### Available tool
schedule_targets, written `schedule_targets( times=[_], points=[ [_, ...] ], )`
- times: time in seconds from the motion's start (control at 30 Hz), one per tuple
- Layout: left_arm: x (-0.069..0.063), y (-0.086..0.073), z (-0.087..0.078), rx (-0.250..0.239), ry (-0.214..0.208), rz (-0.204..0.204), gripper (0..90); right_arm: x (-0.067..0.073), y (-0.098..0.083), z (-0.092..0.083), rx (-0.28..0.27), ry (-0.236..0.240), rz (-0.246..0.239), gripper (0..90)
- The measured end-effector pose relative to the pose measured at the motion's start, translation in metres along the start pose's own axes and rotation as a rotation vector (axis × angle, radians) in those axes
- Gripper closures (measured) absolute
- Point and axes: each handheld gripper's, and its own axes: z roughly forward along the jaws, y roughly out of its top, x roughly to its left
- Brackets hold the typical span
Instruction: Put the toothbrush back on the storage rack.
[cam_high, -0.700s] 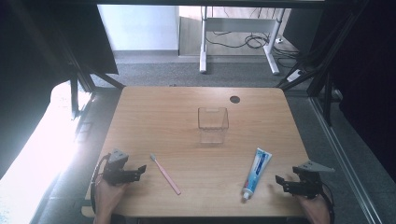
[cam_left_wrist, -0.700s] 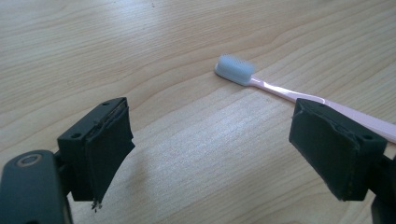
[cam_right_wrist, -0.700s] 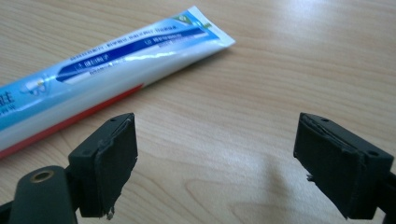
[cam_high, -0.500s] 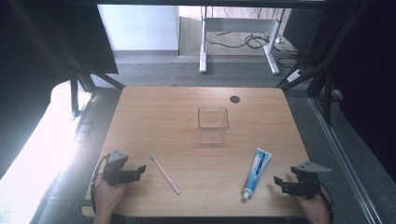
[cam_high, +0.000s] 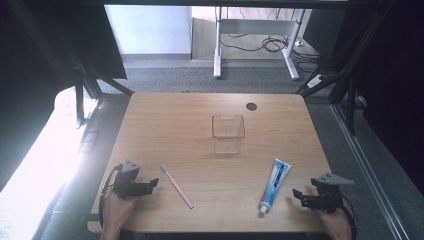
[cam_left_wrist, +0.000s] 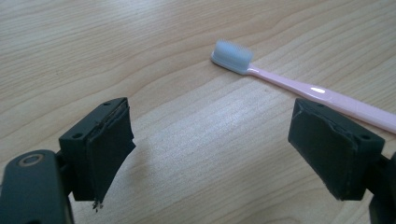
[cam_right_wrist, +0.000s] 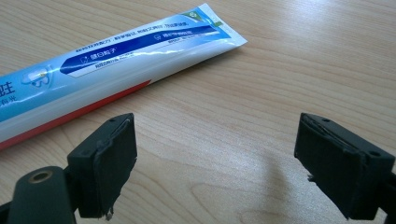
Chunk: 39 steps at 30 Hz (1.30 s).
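Landmark: clear plastic cup (cam_high: 228, 133), standing upright at table centre.

Pink toothbrush (cam_high: 177, 186) lies flat on the wooden table (cam_high: 165, 120), near-left of the cup, bristle head toward it. Left gripper (cam_high: 153, 183) sits just left of the brush, jaws wide, nothing between them.

Toothpaste tube (cam_high: 274, 183) lies near-right of the cup, cap toward the near edge. Right gripper (cam_high: 297, 195) rests right of the tube, jaws wide, empty.

Assessment: brush light, stiff, thin, smooth; likely to roll, so take it mid-handle. Tube soft, glossy; grip across the body near the cap, lightly.
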Motion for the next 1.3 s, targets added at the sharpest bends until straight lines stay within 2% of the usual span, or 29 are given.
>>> schedule_targets(
  times=[0.2, 0.23, 0.4, 0.57, 0.93, 0.97, 1.03, 1.07, 1.17, 1.2, 1.3],
  points=[
    [-0.007, 0.004, -0.001, 0.012, 0.004, 0.035, 14.9, 0.001, 0.000, 0.000, 0.002, -0.001, -0.006, 13.3],
    [-0.011, 0.006, -0.002, 0.009, 0.004, 0.053, 18.3, 0.001, 0.000, 0.000, 0.003, -0.001, -0.007, 13.3],
    [-0.016, 0.009, -0.005, -0.004, -0.016, 0.058, 33.5, 0.001, 0.001, 0.000, 0.000, 0.000, -0.007, 13.4],
    [-0.022, 0.013, -0.006, 0.009, -0.030, 0.082, 41.5, 0.002, 0.001, 0.000, 0.005, 0.003, -0.006, 13.4],
    [-0.037, 0.022, 0.001, 0.045, -0.092, 0.114, 72.0, 0.002, 0.001, 0.000, 0.009, -0.001, -0.006, 13.6],
    [-0.041, 0.024, 0.002, 0.053, -0.110, 0.127, 75.4, 0.002, 0.001, 0.000, 0.008, -0.001, -0.006, 13.6],
    [-0.043, 0.024, 0.003, 0.055, -0.119, 0.129, 77.6, 0.002, 0.001, 0.000, 0.007, -0.001, -0.006, 13.6],
    [-0.048, 0.026, 0.004, 0.060, -0.137, 0.141, 83.6, 0.002, 0.001, 0.000, 0.008, -0.001, -0.006, 13.6],
    [-0.052, 0.027, 0.006, 0.065, -0.157, 0.154, 88.0, 0.002, 0.000, 0.000, 0.010, -0.001, -0.006, 13.6],
    [-0.056, 0.029, 0.007, 0.075, -0.171, 0.181, 89.7, 0.002, 0.001, 0.000, 0.009, -0.002, -0.004, 13.6],
    [-0.063, 0.030, 0.011, 0.087, -0.194, 0.200, 89.9, 0.002, 0.001, 0.000, 0.008, -0.003, -0.005, 13.6]
  ],
)
